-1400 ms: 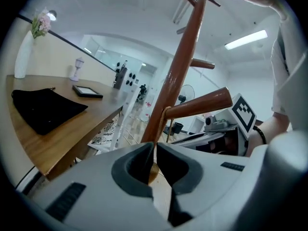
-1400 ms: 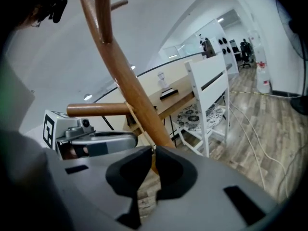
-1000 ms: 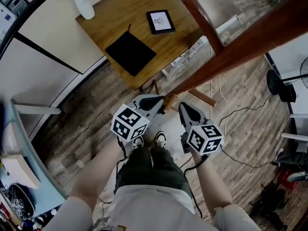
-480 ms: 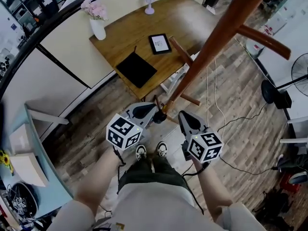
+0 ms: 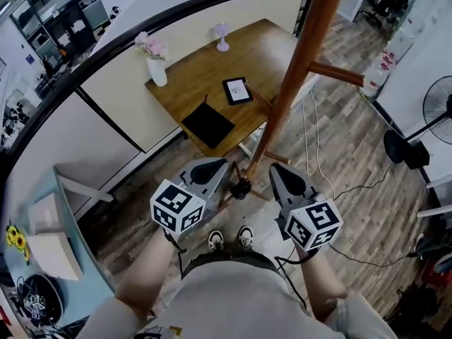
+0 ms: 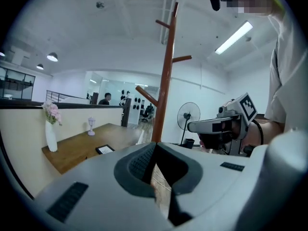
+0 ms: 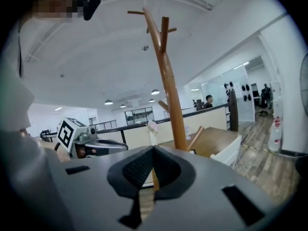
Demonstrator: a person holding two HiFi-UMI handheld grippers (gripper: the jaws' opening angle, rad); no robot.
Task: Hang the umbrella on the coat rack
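The coat rack (image 5: pixel 296 69) is a tall brown wooden pole with angled pegs, and its foot stands on the floor just ahead of my shoes. It also rises straight ahead in both gripper views (image 6: pixel 165 81) (image 7: pixel 168 81). No umbrella shows in any view. My left gripper (image 5: pixel 224 164) (image 6: pixel 155 146) hovers left of the rack's foot, jaws shut and empty. On the other side of the foot my right gripper (image 5: pixel 275 168) (image 7: pixel 154 149) is shut and empty too. A small dark thing (image 5: pixel 240 188) lies between them; I cannot tell what it is.
A wooden table (image 5: pixel 198 83) stands beyond the rack with a vase of pink flowers (image 5: pixel 157 66), a tablet (image 5: pixel 237 90) and a black pad (image 5: pixel 208 124). A fan (image 5: pixel 438 104) and floor cables (image 5: pixel 332 168) lie to the right. A pale blue desk (image 5: pixel 42 260) is at the left.
The head view has tilted up and pulled back, so more of the rack's pole and the table shows. Both grippers stay shut beside the rack's foot, a little further apart.
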